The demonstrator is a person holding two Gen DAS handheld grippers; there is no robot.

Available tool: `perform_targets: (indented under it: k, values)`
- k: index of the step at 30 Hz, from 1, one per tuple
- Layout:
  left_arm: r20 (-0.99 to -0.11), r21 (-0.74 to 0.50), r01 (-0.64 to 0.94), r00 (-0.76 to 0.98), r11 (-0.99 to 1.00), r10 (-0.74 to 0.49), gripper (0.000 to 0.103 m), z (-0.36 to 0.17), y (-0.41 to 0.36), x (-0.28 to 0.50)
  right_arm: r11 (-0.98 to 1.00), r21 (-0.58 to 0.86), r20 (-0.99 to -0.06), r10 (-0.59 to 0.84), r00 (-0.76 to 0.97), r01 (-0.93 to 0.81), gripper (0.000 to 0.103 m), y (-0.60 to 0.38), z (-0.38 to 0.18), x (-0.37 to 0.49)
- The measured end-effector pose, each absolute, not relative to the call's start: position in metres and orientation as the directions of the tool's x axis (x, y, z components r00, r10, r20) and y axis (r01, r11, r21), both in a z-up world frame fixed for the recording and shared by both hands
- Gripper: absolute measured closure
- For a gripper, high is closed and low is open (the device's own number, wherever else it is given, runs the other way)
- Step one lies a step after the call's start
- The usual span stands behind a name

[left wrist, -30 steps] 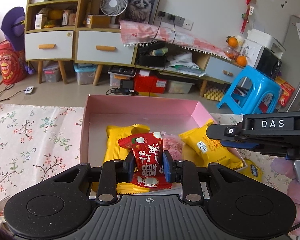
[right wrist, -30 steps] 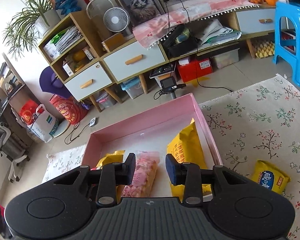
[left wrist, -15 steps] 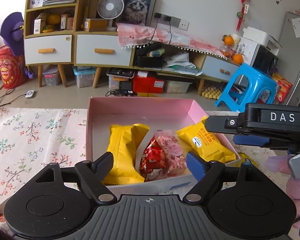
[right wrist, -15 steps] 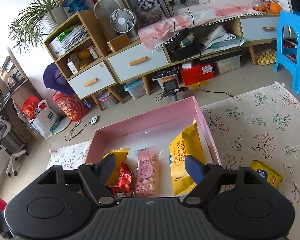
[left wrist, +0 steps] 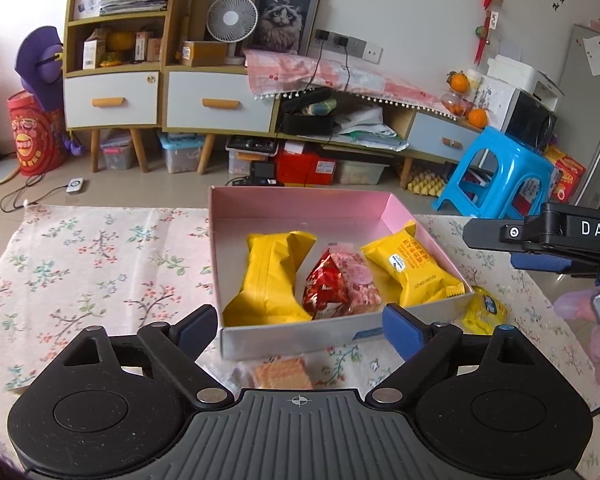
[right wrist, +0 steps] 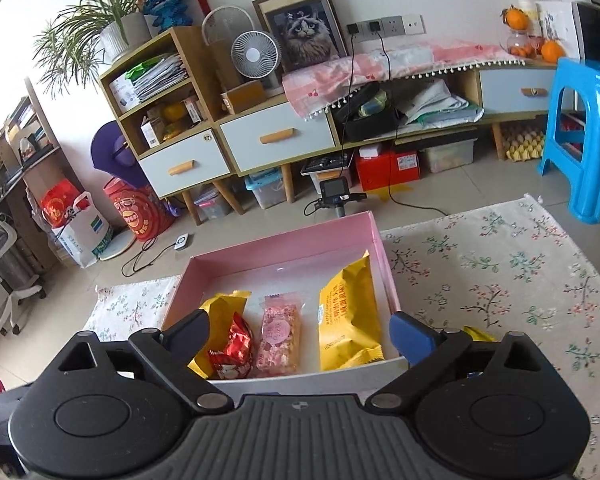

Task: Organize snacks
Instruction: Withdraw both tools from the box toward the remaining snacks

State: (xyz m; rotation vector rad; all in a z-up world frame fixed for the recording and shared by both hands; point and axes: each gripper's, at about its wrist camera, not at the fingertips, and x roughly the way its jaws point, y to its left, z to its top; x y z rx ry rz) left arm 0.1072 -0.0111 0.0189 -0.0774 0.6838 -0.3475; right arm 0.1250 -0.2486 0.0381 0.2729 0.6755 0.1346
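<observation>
We hold left gripper before near wall of pink box; jaws opening, spread wide, nothing pinched. Right gripper likewise opening, spread wide, nothing between pads. Inside box, side by side: yellow packet, red packet, pink packet, second yellow packet. Small yellow snack lies on floral cloth just beside box. Wafer pack lies on cloth near our left gripper.
</observation>
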Motion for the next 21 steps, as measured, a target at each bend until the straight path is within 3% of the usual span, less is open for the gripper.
perform_targets:
  k: [21]
  values:
    - [-0.625,-0.127,0.277,0.723,0.952,-0.294,0.006,0.028,0.028,0.057,0.977,0.194,-0.613,0.189,0.767,-0.086,0.010,-0.259,0.036,0.070]
